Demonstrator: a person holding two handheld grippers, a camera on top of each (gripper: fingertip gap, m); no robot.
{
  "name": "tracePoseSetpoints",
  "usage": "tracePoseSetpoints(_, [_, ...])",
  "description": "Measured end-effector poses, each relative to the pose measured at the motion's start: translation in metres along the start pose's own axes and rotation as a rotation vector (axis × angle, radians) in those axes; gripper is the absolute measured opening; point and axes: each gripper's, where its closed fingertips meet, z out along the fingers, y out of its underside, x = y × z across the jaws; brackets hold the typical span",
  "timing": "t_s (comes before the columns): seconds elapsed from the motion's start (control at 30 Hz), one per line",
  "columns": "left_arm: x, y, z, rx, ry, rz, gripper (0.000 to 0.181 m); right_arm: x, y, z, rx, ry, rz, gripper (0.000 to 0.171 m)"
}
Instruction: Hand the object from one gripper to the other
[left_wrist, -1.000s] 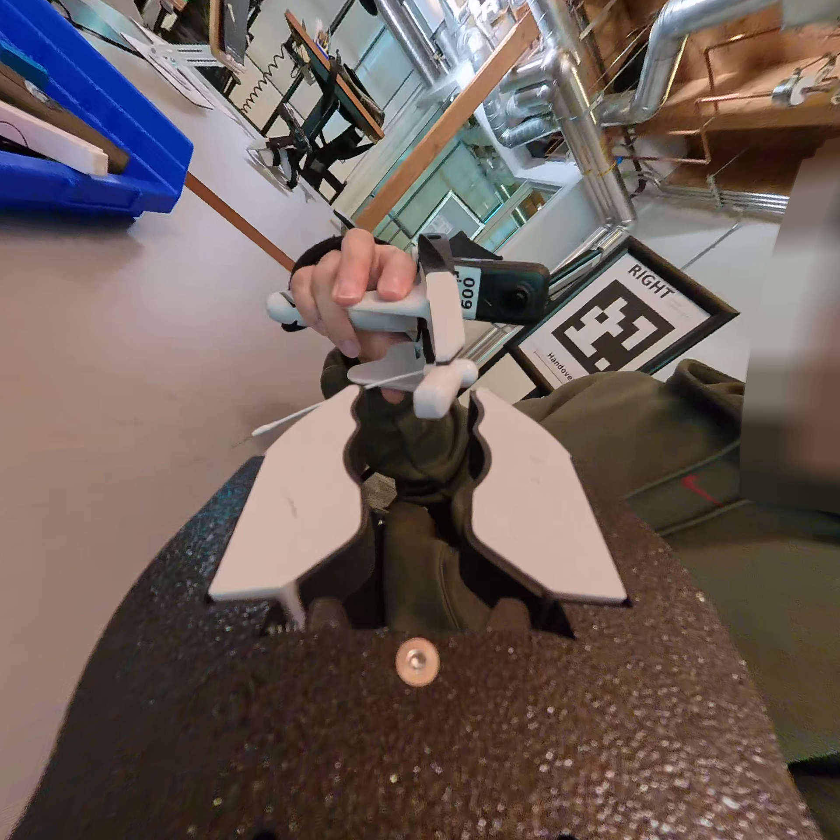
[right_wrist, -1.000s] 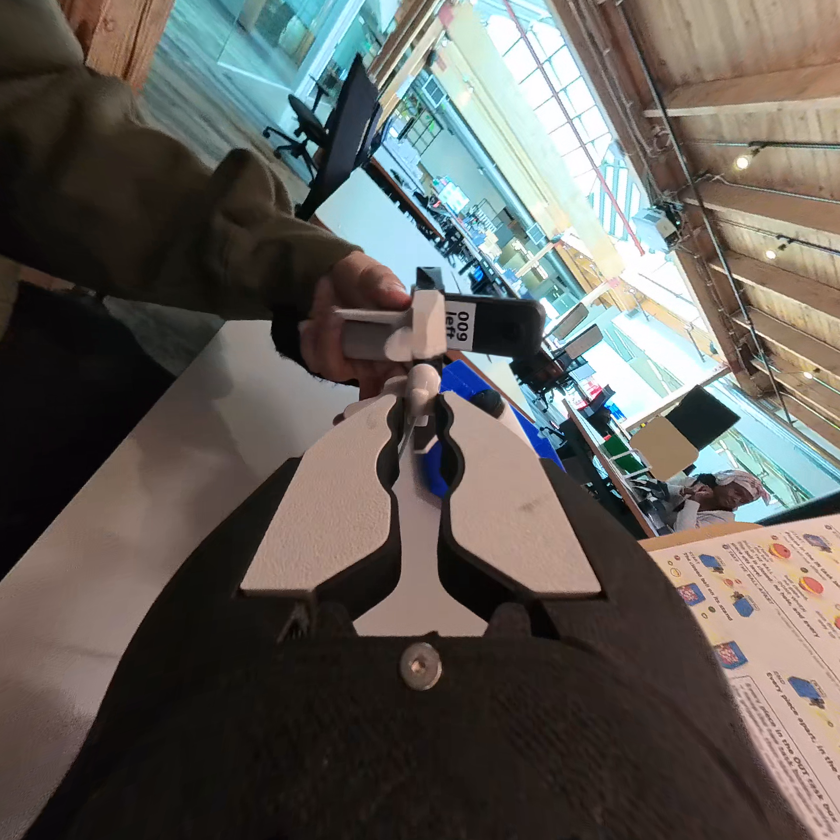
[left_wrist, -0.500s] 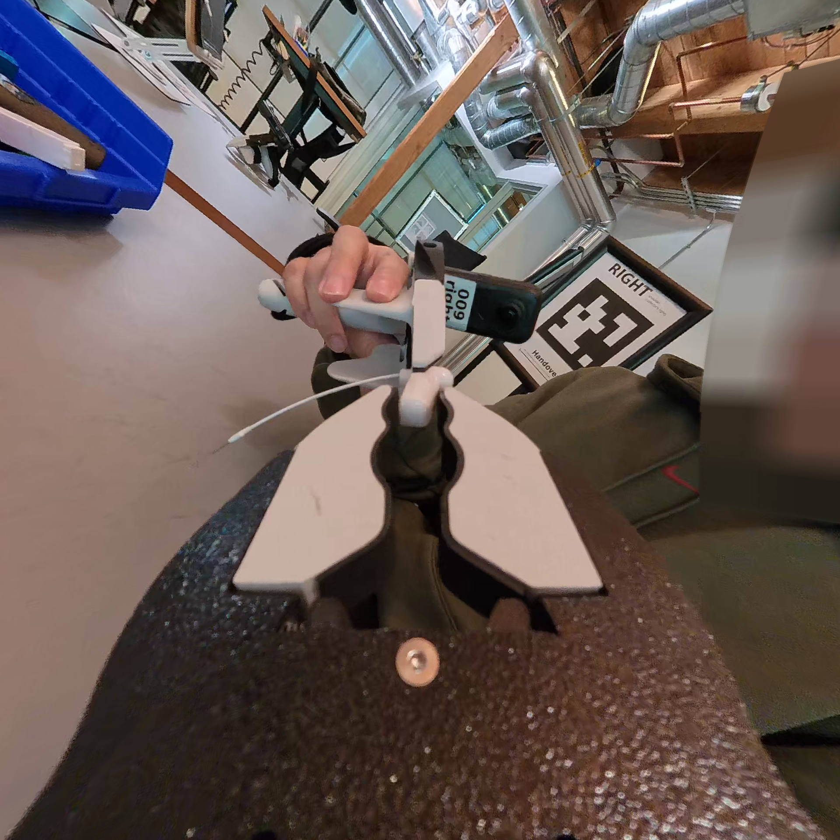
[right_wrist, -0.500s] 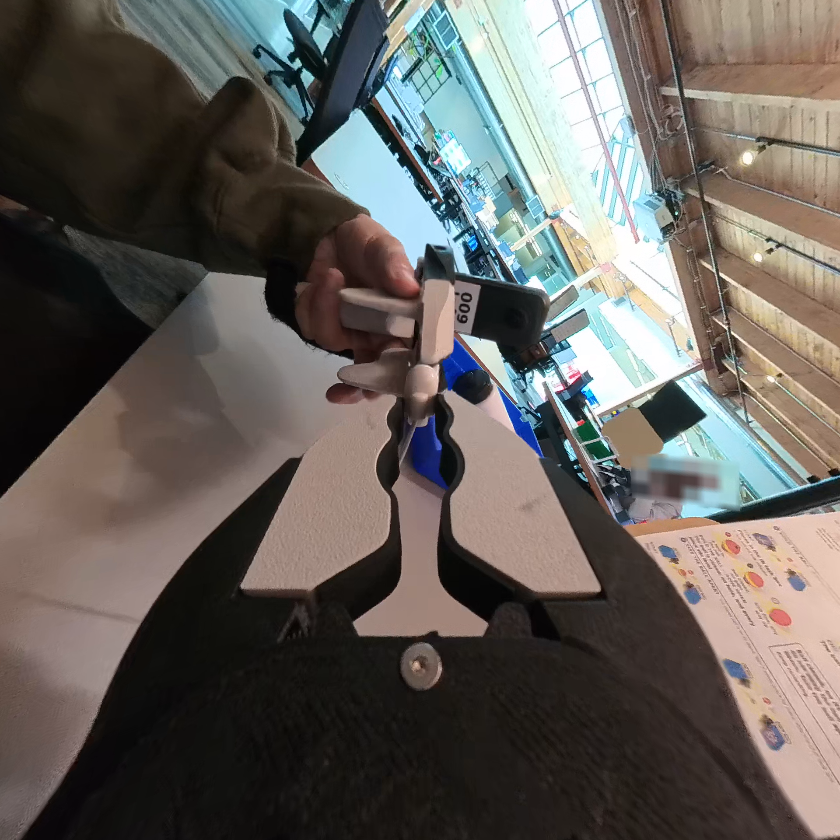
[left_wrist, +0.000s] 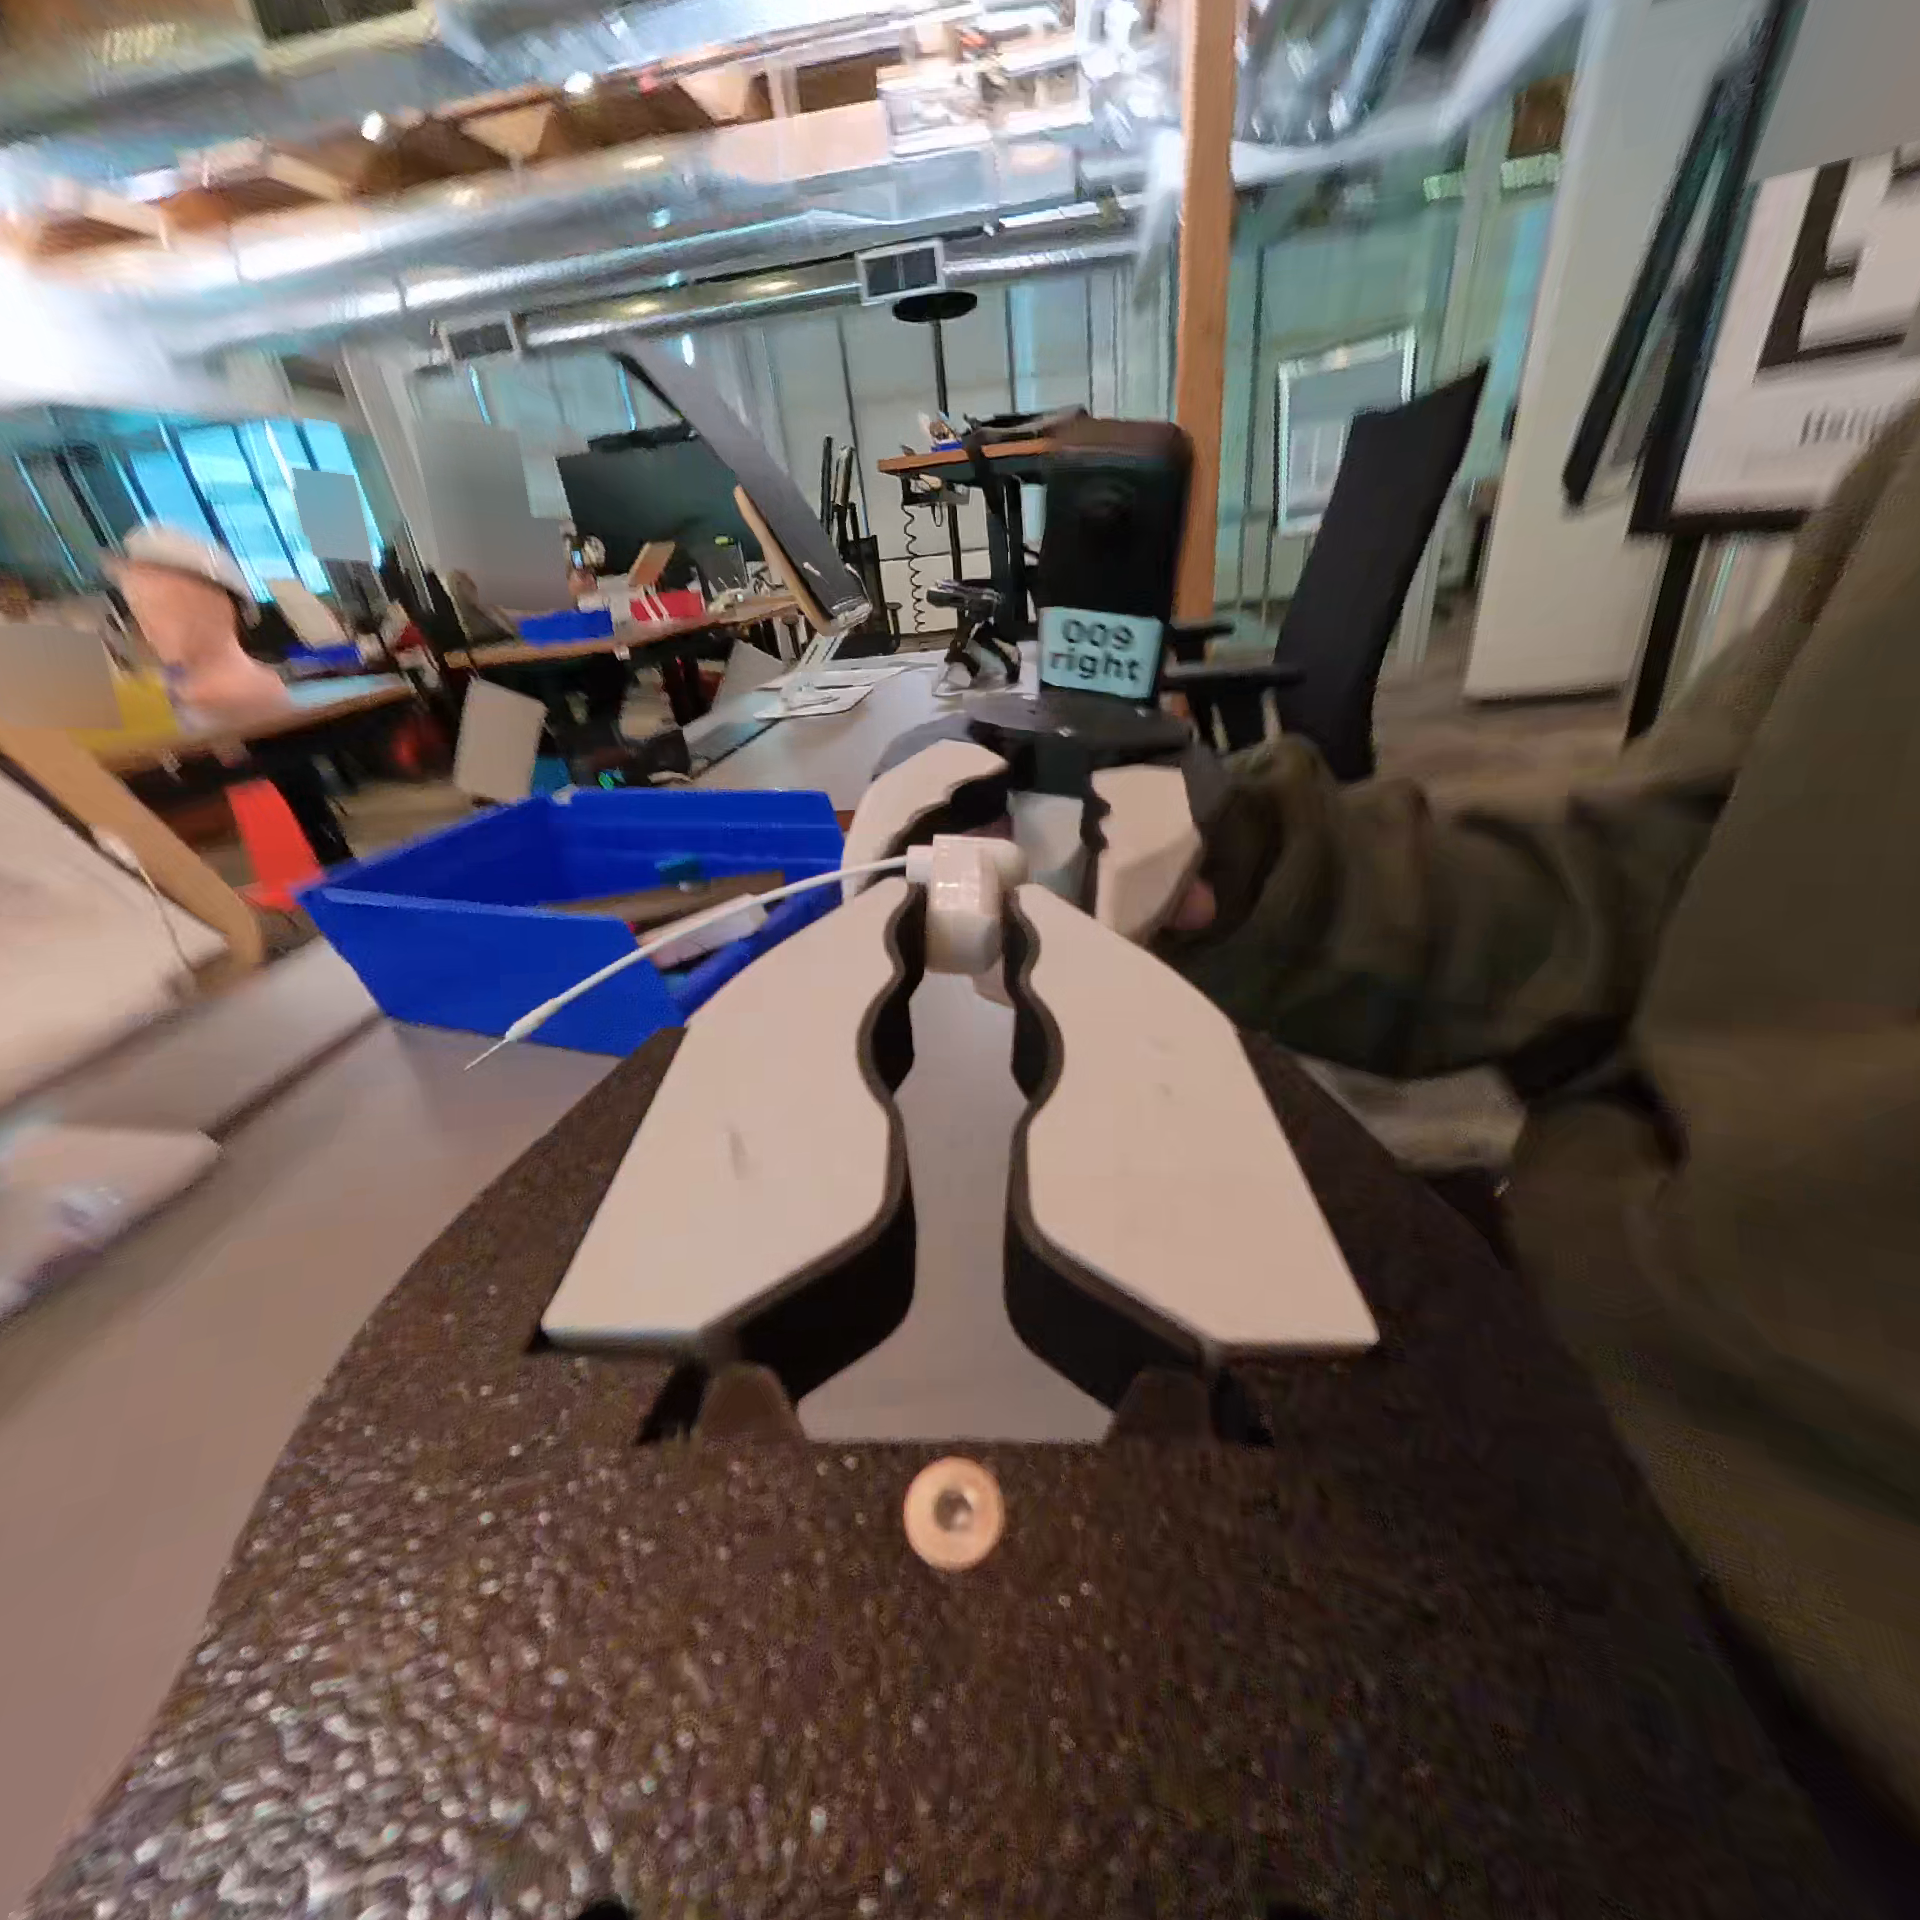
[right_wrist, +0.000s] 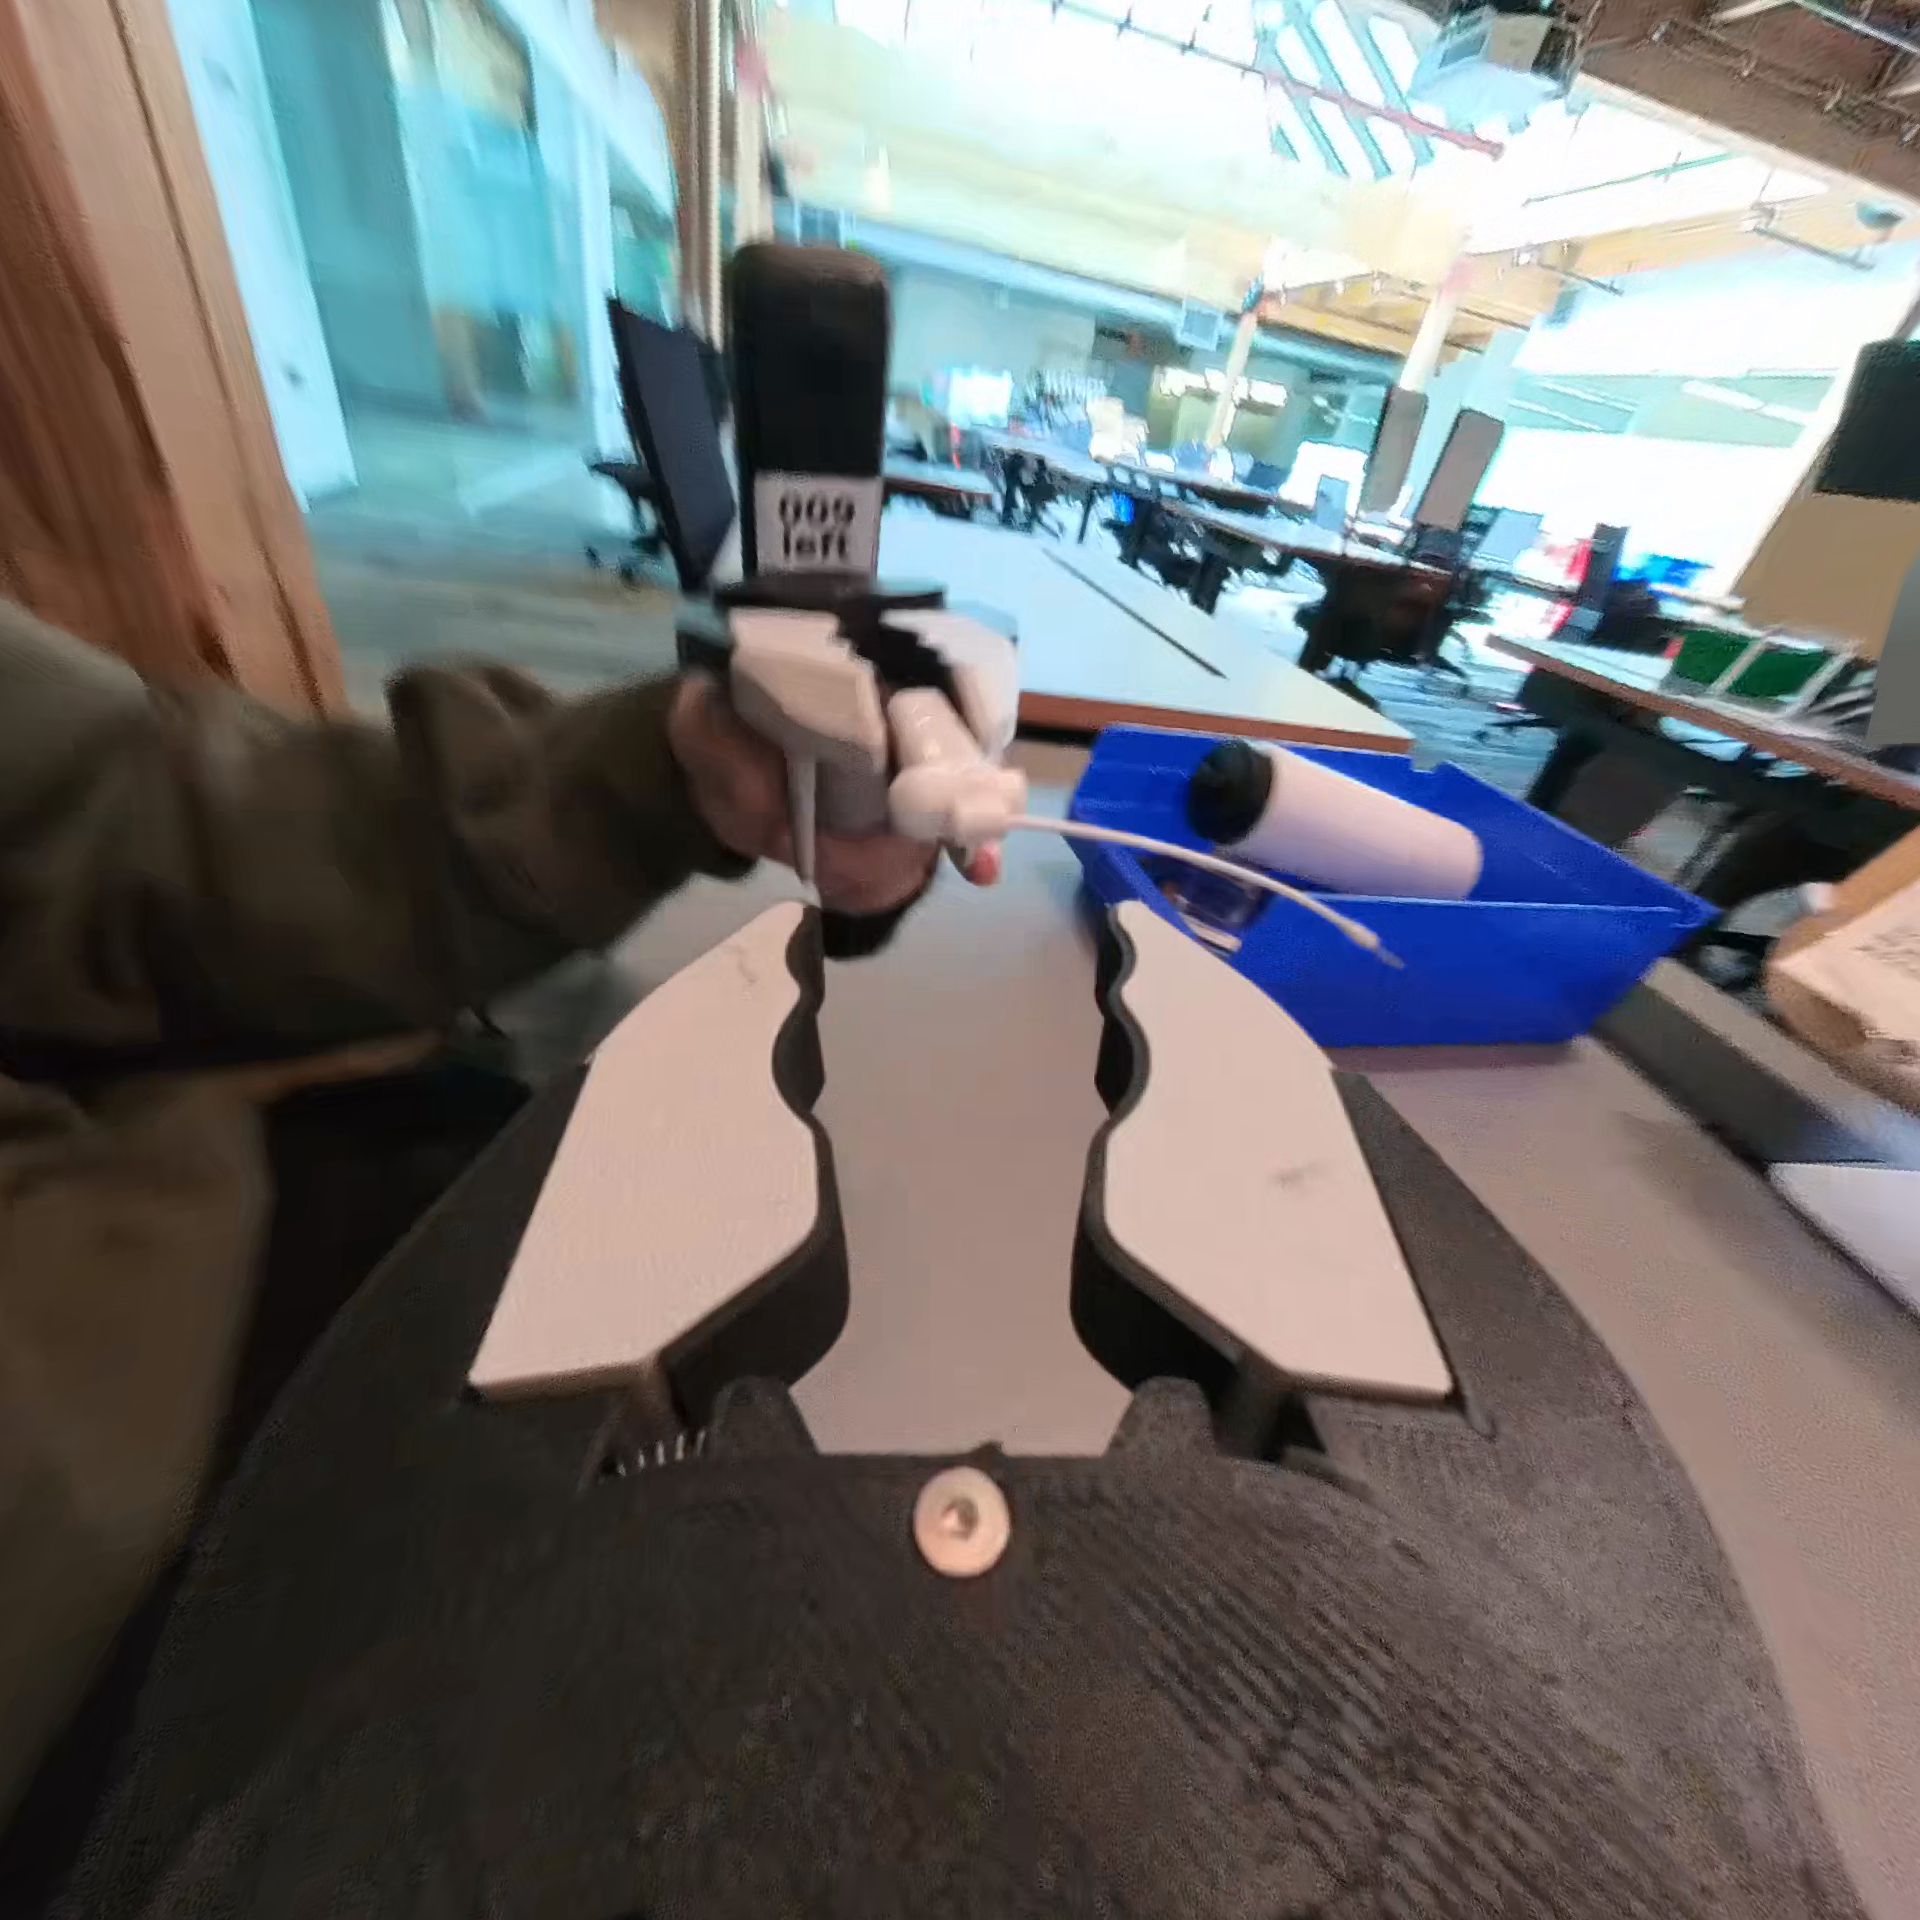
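The object is a small white plastic piece (left_wrist: 971, 883) with a long thin white tail curving left. My left gripper (left_wrist: 961, 920) is shut on its thick end at the fingertips. In the right wrist view the same piece (right_wrist: 951, 800) hangs from the left gripper (right_wrist: 883, 717), with its tail pointing right over the bin. My right gripper (right_wrist: 961, 925) is open and empty, a short way in front of the piece and not touching it. It also shows in the left wrist view (left_wrist: 1029, 821), just behind the piece, jaws apart.
A blue bin (left_wrist: 499, 935) stands on the grey table (left_wrist: 312, 1143), holding a white cylinder with a black cap (right_wrist: 1340, 821) and other items. A person's green sleeves (left_wrist: 1455, 914) hold both grippers. Papers (right_wrist: 1860, 977) lie at the right. Desks and chairs stand beyond. The tips of both grippers are at nearly the same place.
The right gripper, which held the piece, has opened and drawn back. The left gripper closed on the piece and now holds it. Both views swung level toward the table.
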Motion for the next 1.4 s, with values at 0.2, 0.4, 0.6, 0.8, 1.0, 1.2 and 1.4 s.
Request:
tracePoseSetpoints(0.2, [0.005, 0.006, 0.001, -0.059, -0.024, 0.252, 0.013, -0.006, -0.007, 0.009, 0.041, -0.014, 0.053, 0.044])
tracePoseSetpoints(0.4, [0.010, 0.006, 0.002, -0.031, 0.009, 0.254, 0.014, -0.006, -0.014, 0.010, 0.087, 0.001, 0.029, 0.031])
tracePoseSetpoints(0.6, [0.007, 0.012, 0.003, -0.065, -0.002, 0.217, 0.014, -0.007, -0.015, 0.011, 0.105, 0.001, -0.022, 0.024])
tracePoseSetpoints(0.8, [0.006, 0.014, 0.006, -0.079, -0.015, 0.202, 0.014, -0.005, -0.015, 0.008, 0.104, 0.014, -0.063, 0.024])
tracePoseSetpoints(1.0, [-0.005, 0.012, 0.004, -0.062, -0.080, 0.163, 0.025, 0.011, -0.017, 0.002, 0.085, 0.128, -0.121, 0.023])
tracePoseSetpoints(1.2, [-0.030, 0.009, 0.002, -0.240, -0.354, 0.284, 0.029, 0.046, 0.004, -0.009, -0.236, 0.420, -0.367, 0.023])
tracePoseSetpoints(1.4, [-0.033, 0.030, 0.024, -0.384, -0.526, 0.013, 0.037, 0.058, 0.022, -0.003, -0.474, 0.613, -0.716, 0.023])
